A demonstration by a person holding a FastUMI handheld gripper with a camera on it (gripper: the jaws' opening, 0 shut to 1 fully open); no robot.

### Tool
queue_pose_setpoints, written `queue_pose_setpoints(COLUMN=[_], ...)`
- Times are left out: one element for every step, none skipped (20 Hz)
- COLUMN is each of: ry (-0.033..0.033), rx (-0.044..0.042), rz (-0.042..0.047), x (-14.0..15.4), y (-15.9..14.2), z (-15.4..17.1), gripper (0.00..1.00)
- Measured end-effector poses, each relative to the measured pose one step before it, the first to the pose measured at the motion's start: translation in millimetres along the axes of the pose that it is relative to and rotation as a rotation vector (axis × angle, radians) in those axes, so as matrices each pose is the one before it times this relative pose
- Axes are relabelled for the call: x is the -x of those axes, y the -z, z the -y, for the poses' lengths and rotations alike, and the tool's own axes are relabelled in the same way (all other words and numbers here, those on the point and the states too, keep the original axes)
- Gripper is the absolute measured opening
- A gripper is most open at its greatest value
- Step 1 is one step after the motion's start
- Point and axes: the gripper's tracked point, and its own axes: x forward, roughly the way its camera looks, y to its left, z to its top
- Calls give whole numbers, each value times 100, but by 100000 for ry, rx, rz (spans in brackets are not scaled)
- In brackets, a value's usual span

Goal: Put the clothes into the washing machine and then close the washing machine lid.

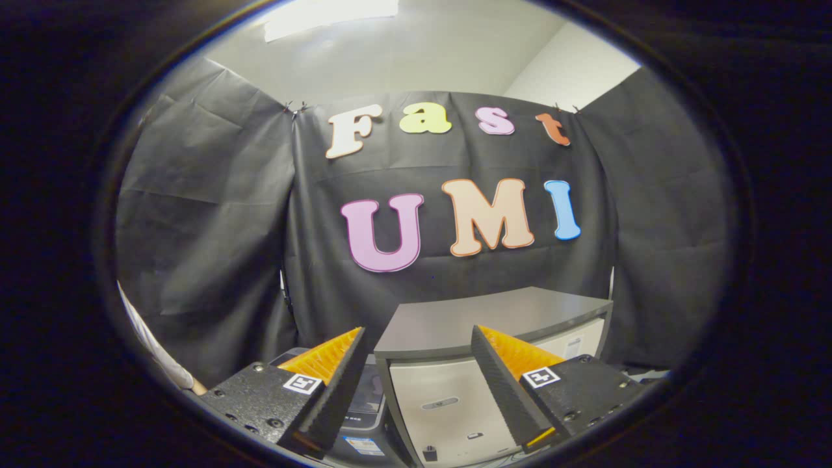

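Note:
My gripper (pixel 417 331) is open, its two fingers spread wide with nothing between them. It is held high and points at the booth's back wall. Just beyond and below the fingers stands a white-fronted unit with a flat grey top (pixel 494 318); I cannot tell whether it is the washing machine or a cabinet. A dark appliance part with a sticker (pixel 365 416) shows low between the left finger and that unit, mostly hidden by the finger.
Black cloth walls (pixel 208 214) close the booth at the back and on both sides. A person's light sleeve (pixel 153 351) and a bit of hand show to the left of the left finger.

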Motion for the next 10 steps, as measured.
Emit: queue_pose_setpoints(ry=[223, -92, -150, -79, 35, -268, -249, -115, 265, 561], rx=[-465, 365, 909, 1379, 1071, 312, 82, 100, 346, 163], rz=[493, 597, 789, 413, 14, 508, 1018, 528, 263, 146], x=[600, 756, 654, 671, 696, 559, 572, 595, 659, 599], y=[-65, -61, -119, 33, 151, 45, -92, -19, 190, 217], z=[495, 446, 562, 617, 662, 440, 362, 536, 592, 529], gripper=[96, 96, 96, 96, 96, 96, 96, 96, 96, 96])
